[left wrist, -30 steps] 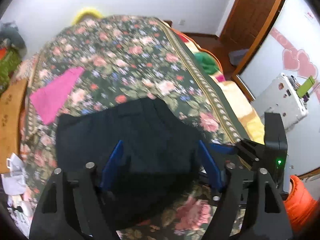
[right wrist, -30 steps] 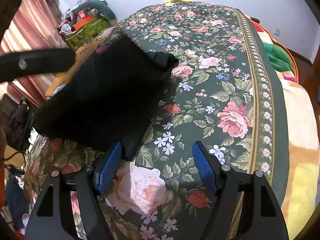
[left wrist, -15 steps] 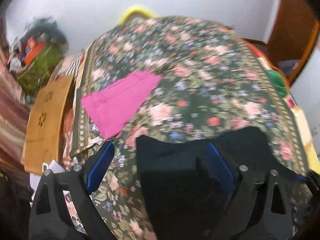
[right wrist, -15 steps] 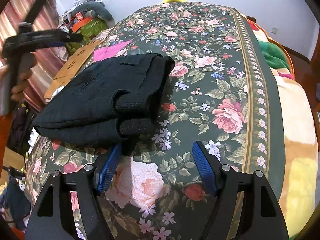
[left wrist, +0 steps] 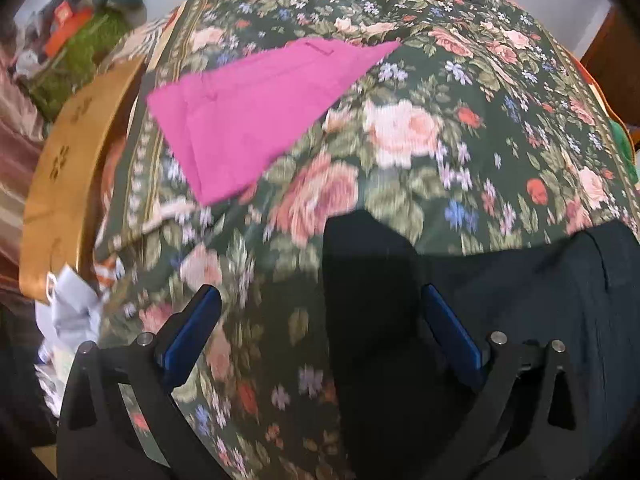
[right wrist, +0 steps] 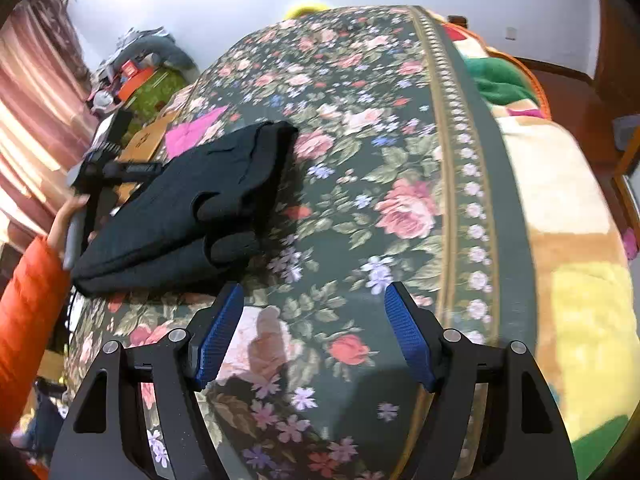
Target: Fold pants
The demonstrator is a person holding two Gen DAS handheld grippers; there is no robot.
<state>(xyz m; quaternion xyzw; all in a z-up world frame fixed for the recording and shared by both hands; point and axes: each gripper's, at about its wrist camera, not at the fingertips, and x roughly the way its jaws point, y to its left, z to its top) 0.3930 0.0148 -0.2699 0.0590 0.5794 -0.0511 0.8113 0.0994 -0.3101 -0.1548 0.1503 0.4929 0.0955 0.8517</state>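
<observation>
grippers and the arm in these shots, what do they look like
Both tools look alike: the left tool and right tool have black angular frames with triangular cut-outs, silver round bolt heads and two fingers faced with blue textured pads. In the right wrist view the person's arm wears a puffy orange sleeve. No cables are visible.

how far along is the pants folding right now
Mostly done, it seems. The black pants lie as a folded bundle on the floral bedspread, layers stacked, cuffs at the near end. Nothing is in hand: the left gripper, whose jaws have just been opening, has a corner of the pants between its unpressing pads; the right gripper stands open over bare bedspread. Left: perhaps tidying. The pink garment lies apart.
</observation>
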